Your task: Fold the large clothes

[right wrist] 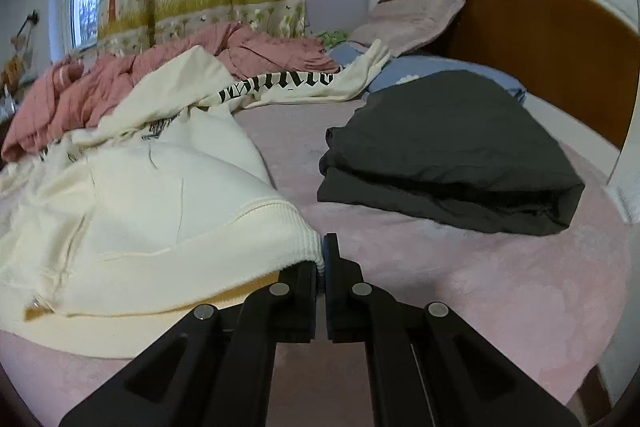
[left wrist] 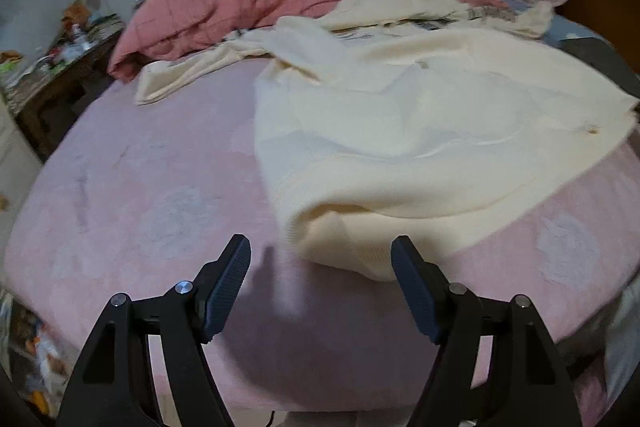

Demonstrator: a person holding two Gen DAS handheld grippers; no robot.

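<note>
A large cream sweatshirt with black lettering lies spread and rumpled on the pink bed sheet. In the left wrist view my left gripper stands open just in front of the garment's ribbed hem corner, with nothing pressed between its fingers. In the right wrist view the same sweatshirt fills the left half. My right gripper is shut on the ribbed hem corner, which is pinched between the pads and lifted a little off the sheet.
A folded dark grey garment lies on the sheet to the right of the sweatshirt. A crumpled pink quilt is heaped at the far side. Pillows lean on the wooden headboard. A cluttered side table stands left of the bed.
</note>
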